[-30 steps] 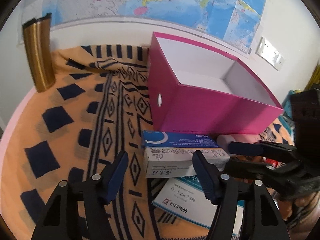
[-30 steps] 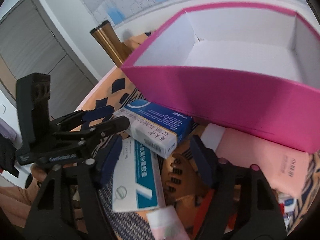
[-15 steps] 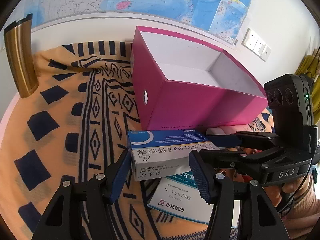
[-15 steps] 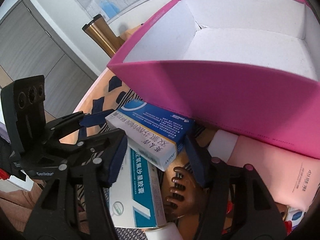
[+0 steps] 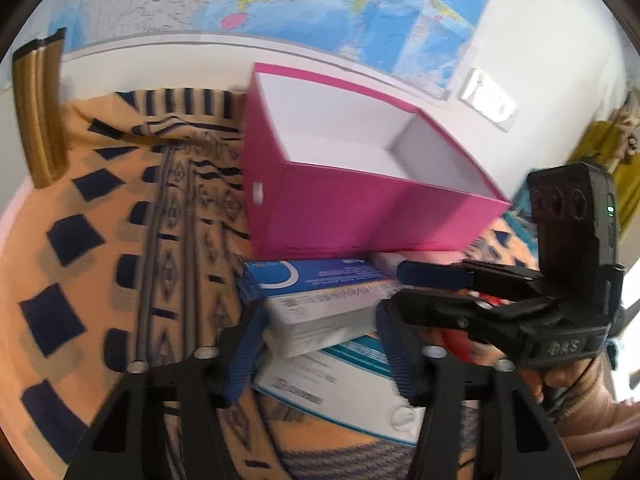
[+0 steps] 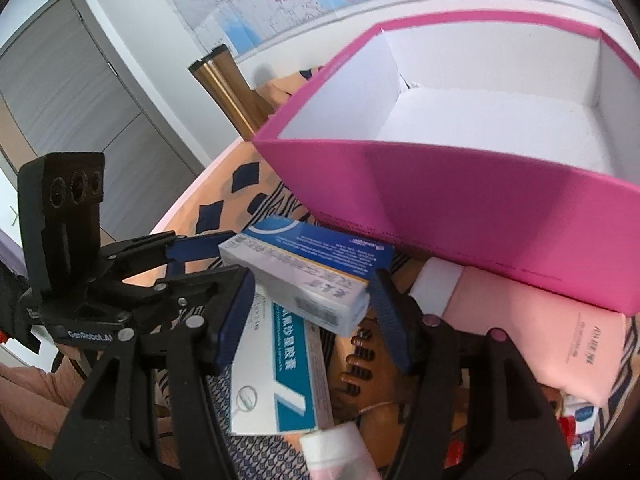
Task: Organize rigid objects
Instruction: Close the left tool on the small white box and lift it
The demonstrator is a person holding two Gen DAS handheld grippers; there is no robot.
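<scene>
A blue-and-white medicine box (image 5: 320, 300) lies in front of the empty pink storage box (image 5: 360, 208) on the patterned cloth. My left gripper (image 5: 320, 344) has closed its jaws against the two ends of that medicine box. My right gripper (image 6: 312, 300) straddles the same medicine box (image 6: 304, 272) from the other side, its jaws touching or nearly touching it. The pink storage box (image 6: 460, 200) stands just beyond. A larger white-and-teal medicine box (image 5: 344, 384) lies under it and shows in the right wrist view (image 6: 276, 376).
A gold cylinder (image 5: 38, 108) stands at the back left by the wall. A pale pink packet (image 6: 540, 320), a brown comb (image 6: 368, 364) and a white bottle top (image 6: 336, 452) lie near the right gripper. A map hangs on the wall.
Both grippers have moved in on the blue-and-white medicine box and narrowed around it. The box now sits between both pairs of fingers and seems slightly lifted.
</scene>
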